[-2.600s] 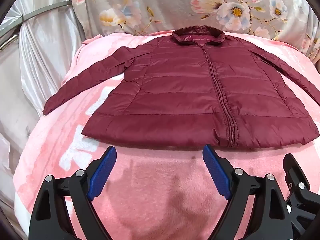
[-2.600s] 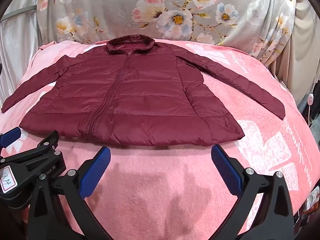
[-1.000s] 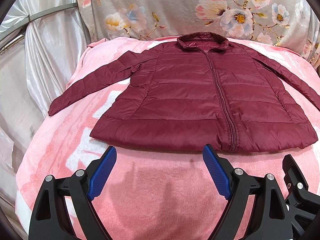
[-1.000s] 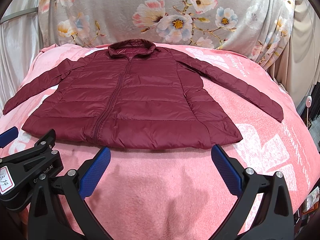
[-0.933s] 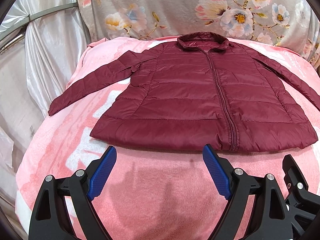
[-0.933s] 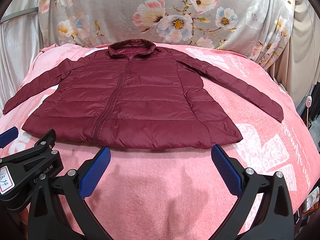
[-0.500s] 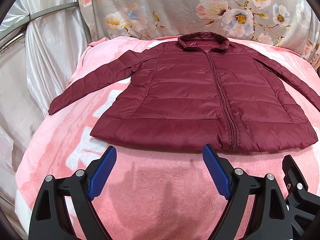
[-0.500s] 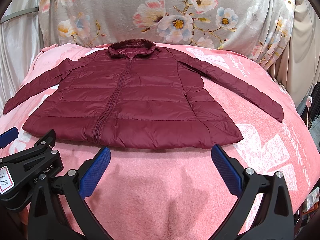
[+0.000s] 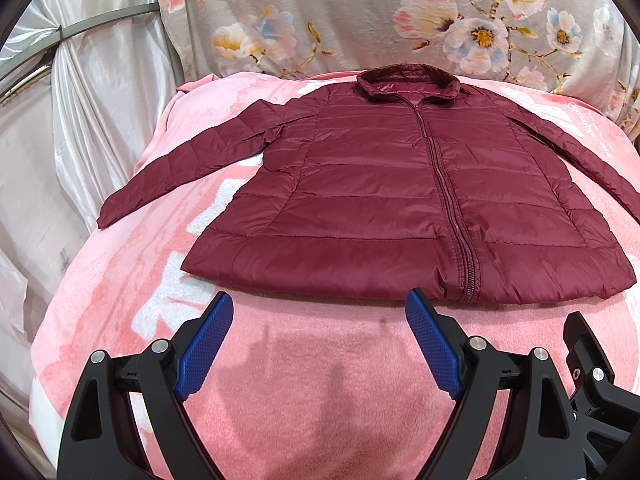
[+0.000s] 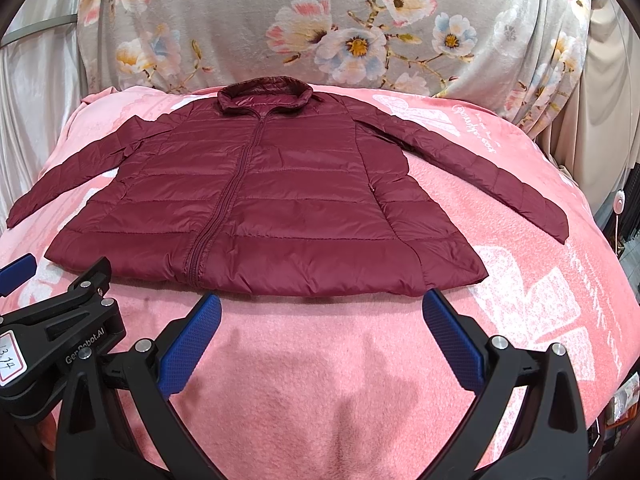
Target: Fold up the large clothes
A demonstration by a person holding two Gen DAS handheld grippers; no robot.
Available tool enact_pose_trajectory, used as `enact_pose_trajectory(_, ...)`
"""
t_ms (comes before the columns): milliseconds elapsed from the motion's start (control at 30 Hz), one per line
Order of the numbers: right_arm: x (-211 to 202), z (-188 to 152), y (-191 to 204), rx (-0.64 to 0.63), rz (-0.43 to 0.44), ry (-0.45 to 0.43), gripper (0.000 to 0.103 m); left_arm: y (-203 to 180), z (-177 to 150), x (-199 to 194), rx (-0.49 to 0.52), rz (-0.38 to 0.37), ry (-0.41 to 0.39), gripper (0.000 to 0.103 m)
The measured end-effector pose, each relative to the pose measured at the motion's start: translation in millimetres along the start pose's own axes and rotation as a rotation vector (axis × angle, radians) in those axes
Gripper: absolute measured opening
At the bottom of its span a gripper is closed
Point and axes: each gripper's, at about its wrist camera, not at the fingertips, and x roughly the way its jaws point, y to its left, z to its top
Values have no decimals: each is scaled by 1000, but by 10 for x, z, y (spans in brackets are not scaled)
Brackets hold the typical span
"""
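A dark red quilted jacket [image 9: 400, 200] lies flat and zipped on a pink blanket [image 9: 320, 380], collar at the far side, both sleeves spread outward; it also shows in the right wrist view [image 10: 272, 208]. My left gripper [image 9: 318, 312] is open and empty, hovering just short of the jacket's hem, left of the zipper. My right gripper [image 10: 322, 316] is open and empty, just short of the hem, right of the zipper. The left gripper's body shows at the left edge of the right wrist view [image 10: 60, 328].
A grey floral cloth [image 10: 360, 32] stands behind the blanket. Shiny white curtains [image 9: 80, 100] hang at the left. The pink blanket [image 10: 560, 300] drops off at its right edge, with a beige curtain [image 10: 600, 80] beyond it.
Both grippers drew back and rose slightly over the first seconds, so the jacket sits a bit farther away. In the last second nothing visibly moved. Both stay open.
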Motion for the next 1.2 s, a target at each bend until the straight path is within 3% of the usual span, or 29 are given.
enact_pose_trajectory(1200, -8, -14, 13, 5, 5, 14, 98, 48, -38, 4, 2, -3, 13, 84)
